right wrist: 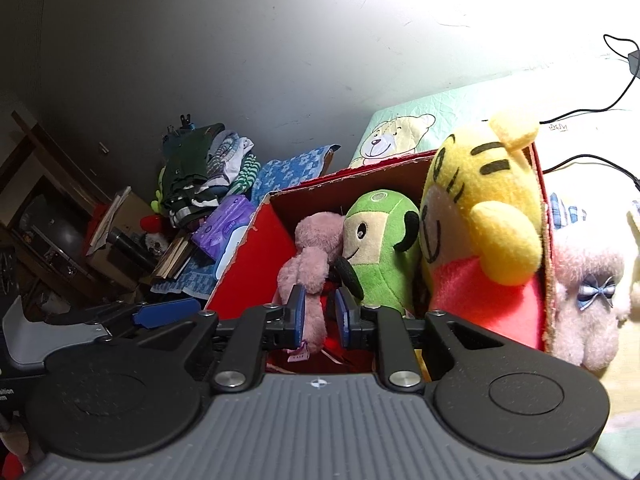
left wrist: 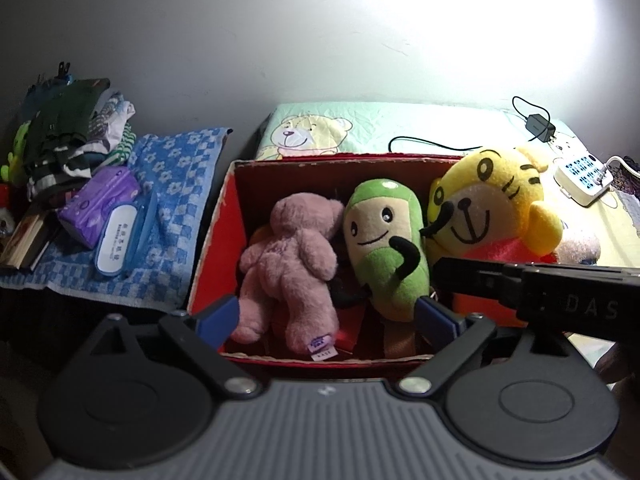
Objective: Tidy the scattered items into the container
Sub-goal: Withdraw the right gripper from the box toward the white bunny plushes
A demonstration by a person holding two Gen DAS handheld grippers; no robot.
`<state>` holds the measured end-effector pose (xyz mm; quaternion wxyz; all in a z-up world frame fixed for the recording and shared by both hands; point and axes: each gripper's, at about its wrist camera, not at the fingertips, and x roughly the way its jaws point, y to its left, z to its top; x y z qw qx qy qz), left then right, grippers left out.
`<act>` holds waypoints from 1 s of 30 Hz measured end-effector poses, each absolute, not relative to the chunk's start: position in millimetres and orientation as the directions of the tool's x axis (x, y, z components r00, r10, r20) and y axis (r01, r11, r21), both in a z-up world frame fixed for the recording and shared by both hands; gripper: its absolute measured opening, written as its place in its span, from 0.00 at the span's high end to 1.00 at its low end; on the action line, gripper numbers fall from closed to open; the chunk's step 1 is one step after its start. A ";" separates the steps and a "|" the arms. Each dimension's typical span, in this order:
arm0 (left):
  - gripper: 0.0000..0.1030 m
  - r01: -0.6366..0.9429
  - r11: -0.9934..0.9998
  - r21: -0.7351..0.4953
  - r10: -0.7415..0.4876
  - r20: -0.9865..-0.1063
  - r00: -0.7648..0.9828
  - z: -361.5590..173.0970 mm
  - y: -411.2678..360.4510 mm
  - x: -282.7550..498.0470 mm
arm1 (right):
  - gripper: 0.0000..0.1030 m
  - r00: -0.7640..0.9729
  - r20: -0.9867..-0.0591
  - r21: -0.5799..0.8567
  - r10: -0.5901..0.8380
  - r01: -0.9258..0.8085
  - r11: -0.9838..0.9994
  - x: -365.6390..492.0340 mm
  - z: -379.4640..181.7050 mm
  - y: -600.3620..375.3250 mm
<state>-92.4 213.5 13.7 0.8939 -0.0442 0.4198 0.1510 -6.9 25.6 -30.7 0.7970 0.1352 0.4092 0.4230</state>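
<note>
A red cardboard box [left wrist: 212,240] [right wrist: 248,272] holds a pink teddy bear [left wrist: 288,264] [right wrist: 308,264] lying face down, a green plush [left wrist: 384,240] [right wrist: 376,248] and a yellow tiger plush [left wrist: 492,204] [right wrist: 484,216] leaning at its right end. My left gripper [left wrist: 328,316] is open wide over the box's near rim, empty, with the bear's legs between its fingers but untouched. My right gripper [right wrist: 320,312] hovers at the near rim, jaws a narrow gap apart, gripping nothing. A fluffy pale pink plush with a bow [right wrist: 588,300] [left wrist: 580,244] lies outside, right of the box.
A blue checked towel [left wrist: 176,184] left of the box carries a clothes pile [left wrist: 76,132], a purple tissue pack [left wrist: 100,204], a white case [left wrist: 116,240] and books [left wrist: 28,240]. Behind lies a bear-print quilt [left wrist: 360,128], with a charger [left wrist: 540,126] and power strip [left wrist: 584,176].
</note>
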 end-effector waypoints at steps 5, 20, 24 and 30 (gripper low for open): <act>0.07 -0.310 0.950 0.047 0.232 -0.771 0.593 13.0 196.8 -91.1 | 0.81 0.304 -0.531 0.553 0.791 -0.583 0.595 -8.4 -27.0 11.2; 0.06 -0.244 0.968 0.052 0.187 -0.800 0.571 5.7 130.8 -75.2 | 0.80 0.320 -0.521 0.573 0.791 -0.556 0.602 -1.1 -34.4 -52.8; 0.06 -0.203 0.978 0.038 0.148 -0.815 0.561 -0.6 108.4 -70.5 | 0.80 0.323 -0.531 0.577 0.783 -0.539 0.614 2.3 -40.1 -73.4; 0.06 -0.156 0.987 0.030 0.112 -0.828 0.550 -11.9 73.5 -60.6 | 0.80 0.327 -0.555 0.580 0.765 -0.507 0.637 9.1 -51.1 -103.5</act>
